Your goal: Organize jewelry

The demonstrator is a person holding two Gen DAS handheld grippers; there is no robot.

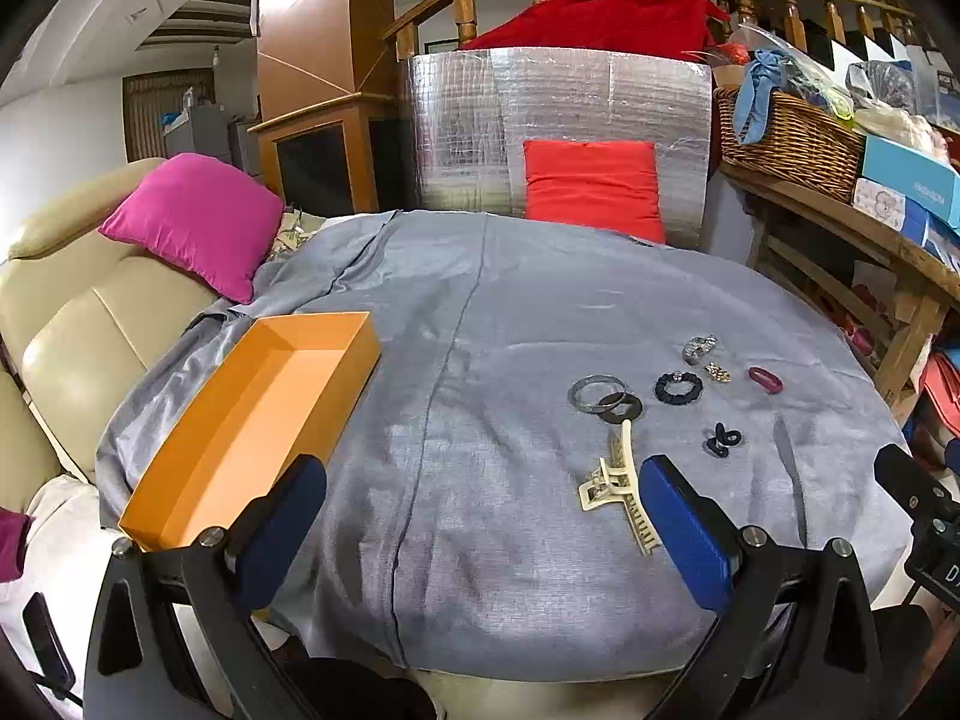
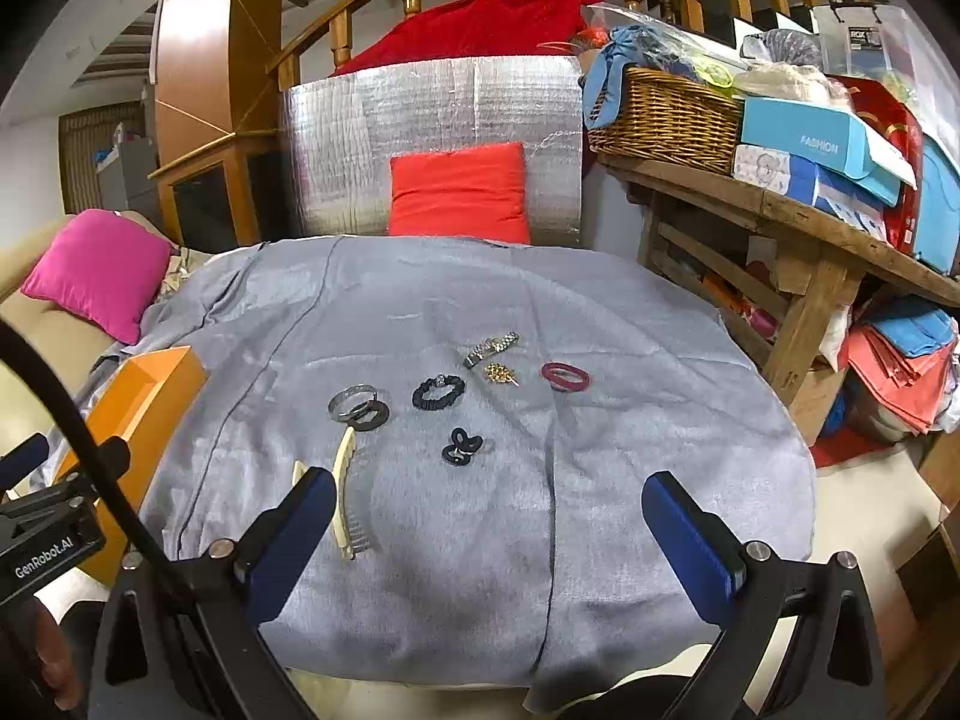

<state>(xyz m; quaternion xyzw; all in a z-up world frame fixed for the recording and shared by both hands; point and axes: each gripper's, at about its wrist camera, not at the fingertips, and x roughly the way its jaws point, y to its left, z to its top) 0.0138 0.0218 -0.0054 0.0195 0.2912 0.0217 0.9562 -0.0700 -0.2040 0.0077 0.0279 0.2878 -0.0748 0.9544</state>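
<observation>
An empty orange box (image 1: 264,420) lies on the grey cloth at the left; its corner shows in the right wrist view (image 2: 144,384). Jewelry lies spread out: a cream hair claw (image 1: 618,486) (image 2: 345,492), a clear bangle (image 1: 597,390) (image 2: 351,399) touching a black ring (image 1: 621,407) (image 2: 369,417), a black scrunchie (image 1: 678,387) (image 2: 438,391), a twisted black tie (image 1: 722,441) (image 2: 461,447), a silver piece (image 1: 699,348) (image 2: 492,348), a gold piece (image 1: 717,372) (image 2: 501,373), a maroon band (image 1: 765,379) (image 2: 565,376). My left gripper (image 1: 480,516) and right gripper (image 2: 489,528) are open, empty, near the front edge.
The grey cloth (image 1: 510,312) covers a round table. A beige sofa with a pink cushion (image 1: 195,222) is at the left. A red cushion (image 1: 594,186) leans on a silver panel behind. A wooden bench (image 2: 780,222) with a wicker basket and boxes stands at the right.
</observation>
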